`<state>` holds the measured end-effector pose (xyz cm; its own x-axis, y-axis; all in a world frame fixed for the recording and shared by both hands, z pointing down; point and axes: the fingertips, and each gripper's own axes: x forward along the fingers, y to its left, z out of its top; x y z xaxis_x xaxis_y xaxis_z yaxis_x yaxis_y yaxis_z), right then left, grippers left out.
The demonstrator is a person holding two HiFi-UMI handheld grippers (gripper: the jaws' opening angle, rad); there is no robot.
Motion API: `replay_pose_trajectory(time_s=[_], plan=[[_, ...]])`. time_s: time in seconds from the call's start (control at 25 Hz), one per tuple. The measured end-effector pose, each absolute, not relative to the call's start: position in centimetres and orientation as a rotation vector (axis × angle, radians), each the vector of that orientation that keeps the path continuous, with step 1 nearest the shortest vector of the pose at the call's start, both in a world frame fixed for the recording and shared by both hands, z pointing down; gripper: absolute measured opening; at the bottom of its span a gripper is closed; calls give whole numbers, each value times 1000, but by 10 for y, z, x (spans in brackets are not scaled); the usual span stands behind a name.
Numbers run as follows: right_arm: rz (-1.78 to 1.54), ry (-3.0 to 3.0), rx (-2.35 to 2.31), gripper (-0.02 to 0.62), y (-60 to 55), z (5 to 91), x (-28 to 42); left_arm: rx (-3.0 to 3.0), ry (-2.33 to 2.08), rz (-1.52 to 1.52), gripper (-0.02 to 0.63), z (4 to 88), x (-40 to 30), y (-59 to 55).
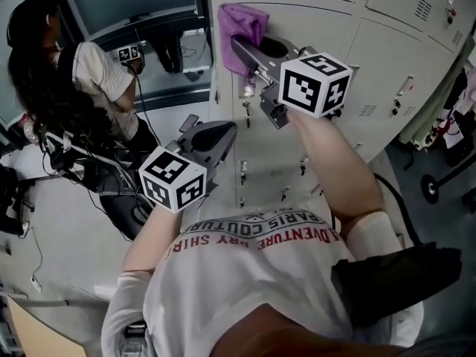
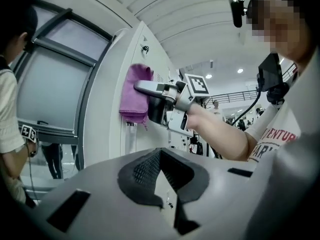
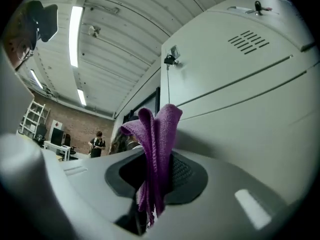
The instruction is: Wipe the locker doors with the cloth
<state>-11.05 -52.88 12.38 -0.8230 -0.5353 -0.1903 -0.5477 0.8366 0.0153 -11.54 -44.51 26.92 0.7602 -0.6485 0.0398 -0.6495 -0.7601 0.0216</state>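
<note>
- My white shirt (image 1: 260,233) carried red print that stood upside down in the head view; I could read "PARIS COUTUR" on one line and "DVENTURE DRY SHIR" on the other, the ends cut off by folds
- The cube (image 1: 314,84) on my right gripper (image 1: 242,50) and the cube (image 1: 172,178) on my left gripper (image 1: 195,129) bore black-and-white square markers, no letters
- The cloth (image 1: 239,28) was purple and knitted, bunched into soft folds, with a loose end hanging below the jaws
- My right gripper (image 3: 152,176) was clamped on the cloth (image 3: 155,139), its dark pads closed on the folds
- From the left gripper view the cloth (image 2: 135,96) lay pressed against a pale locker door (image 2: 150,59), near the left edge of the locker bank
- The locker door (image 3: 240,84) beside it was plain off-white with a block of vent slots (image 3: 248,39) and a small lock (image 3: 171,58)
- My left gripper (image 2: 160,179) was held low, well apart from the lockers, jaws together and holding nothing
</note>
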Motion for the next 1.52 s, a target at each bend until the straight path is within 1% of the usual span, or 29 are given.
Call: replay_pose_trajectory(time_s=[0.32,0.56,0.72,1.0,1.52], plan=[[120,2807,-1036,61,-558,130,-103,2861,-1089,27,2,284,-125,-454],[176,2806,-1101,61,-561,129,-102,2869,-1083,11,2,282,-123,-455],[183,2788,-1135,61,-562,129,-88,2872,-1073,9,2,283,-121,-454],[218,2720,-1273,61,-572,124,-36,2857,-1042,18,2,291,-115,-455],[205,2556,-1587,61,-589,130,86,2851,-999,33,2,299,-105,-451]])
